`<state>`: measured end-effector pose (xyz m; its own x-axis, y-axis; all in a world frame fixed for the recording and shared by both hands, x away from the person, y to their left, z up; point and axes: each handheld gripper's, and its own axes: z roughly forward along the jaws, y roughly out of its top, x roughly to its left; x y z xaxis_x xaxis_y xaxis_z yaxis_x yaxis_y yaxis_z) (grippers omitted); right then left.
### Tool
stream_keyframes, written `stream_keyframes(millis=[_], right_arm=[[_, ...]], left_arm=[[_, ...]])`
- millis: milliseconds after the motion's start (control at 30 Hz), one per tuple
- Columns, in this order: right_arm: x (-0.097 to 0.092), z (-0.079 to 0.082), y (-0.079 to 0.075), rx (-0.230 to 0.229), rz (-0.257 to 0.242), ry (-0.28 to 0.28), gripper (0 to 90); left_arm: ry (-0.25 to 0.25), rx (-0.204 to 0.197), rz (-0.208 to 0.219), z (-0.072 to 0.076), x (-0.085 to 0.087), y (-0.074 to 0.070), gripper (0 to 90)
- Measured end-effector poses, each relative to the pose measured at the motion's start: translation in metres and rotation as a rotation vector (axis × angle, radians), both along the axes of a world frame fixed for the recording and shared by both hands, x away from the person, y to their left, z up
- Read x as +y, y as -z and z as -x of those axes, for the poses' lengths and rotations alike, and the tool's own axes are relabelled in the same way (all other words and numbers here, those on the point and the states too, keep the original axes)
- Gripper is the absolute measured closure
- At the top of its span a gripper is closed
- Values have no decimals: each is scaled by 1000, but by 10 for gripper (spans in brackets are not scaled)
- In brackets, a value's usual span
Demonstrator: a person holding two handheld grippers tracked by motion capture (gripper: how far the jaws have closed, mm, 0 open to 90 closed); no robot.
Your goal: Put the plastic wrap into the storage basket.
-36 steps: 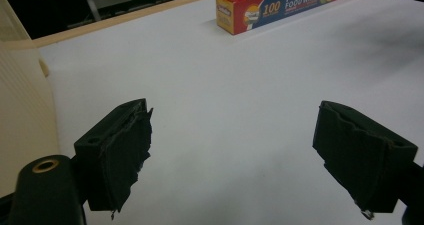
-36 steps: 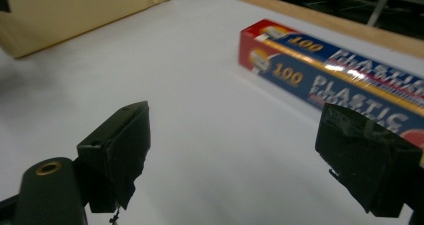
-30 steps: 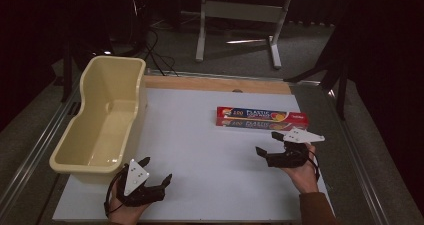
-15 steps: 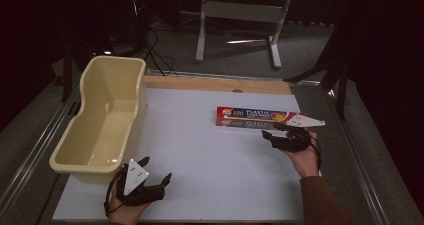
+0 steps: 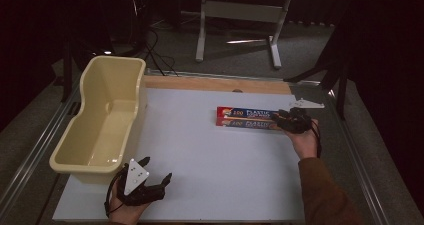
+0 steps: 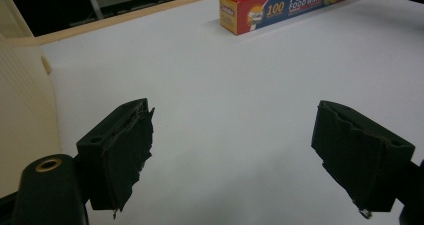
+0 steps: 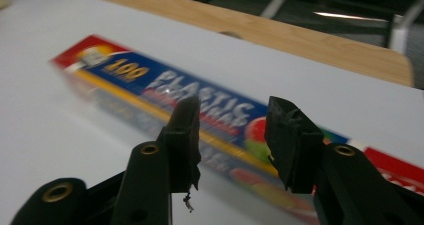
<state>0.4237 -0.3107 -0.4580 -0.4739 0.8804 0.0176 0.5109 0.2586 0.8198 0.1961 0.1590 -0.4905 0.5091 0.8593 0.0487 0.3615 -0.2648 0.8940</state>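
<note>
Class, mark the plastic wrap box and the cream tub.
plastic wrap box (image 5: pixel 245 118): high view, middle of its top face.
cream tub (image 5: pixel 85 165): high view, near rim.
</note>
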Motion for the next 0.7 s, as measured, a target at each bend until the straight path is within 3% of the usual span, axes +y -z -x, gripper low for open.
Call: stream_keyframes(millis=[100,233,400,567,700], right_arm=[[-3,-13,6,22,-38,5,749],[-3,-28,18,41,-4,36,876],[-4,-45,22,66,6,78,895],[1,-65,25,102,79,129,897],[-1,-76,29,140,109,181,898]], left_arm=[[0,3,3,-1,-1,0,164],[6,2,5,-1,-2,0,168],[4,6,14,-3,0,1,171],[9,5,13,-3,1,1,171],[1,1,23,-2,4,0,171]])
